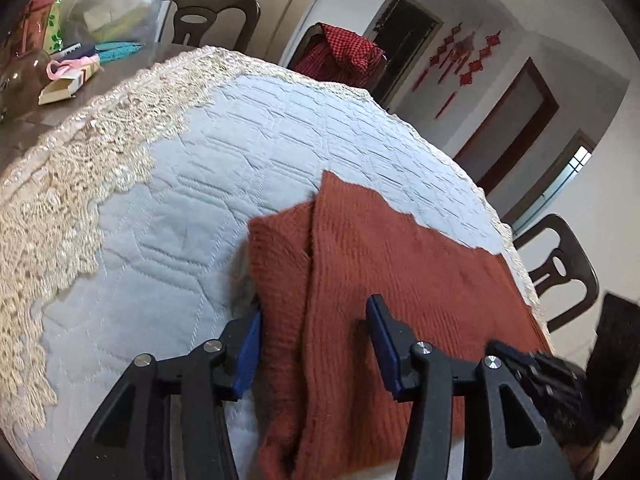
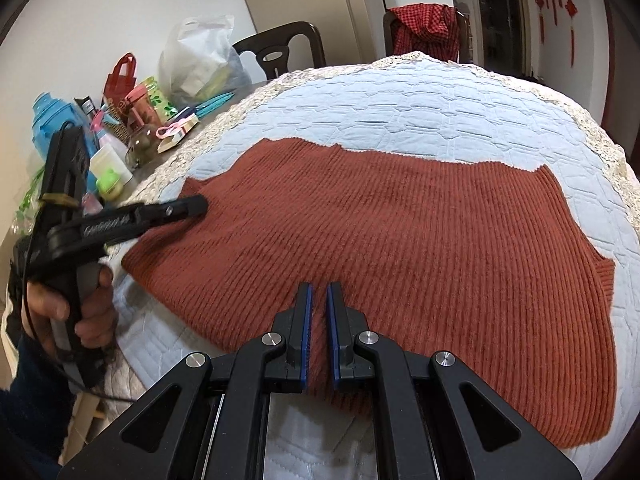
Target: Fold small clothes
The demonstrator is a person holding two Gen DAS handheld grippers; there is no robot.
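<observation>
The right gripper (image 2: 318,306) sits nearest, its blue pads (image 2: 307,320) drawn almost together with a thin strip of rust knit between them; whether they actually pinch it cannot be told. The left gripper (image 1: 314,330) stands wide apart, straddling a folded ridge at the rust sweater (image 2: 380,248)'s edge without clasping it. The sweater lies spread flat on the pale blue quilted cloth (image 2: 420,92), lace-trimmed. Beyond it on the table's far left stand bottles (image 2: 52,120) and a plastic bag (image 2: 196,56).
</observation>
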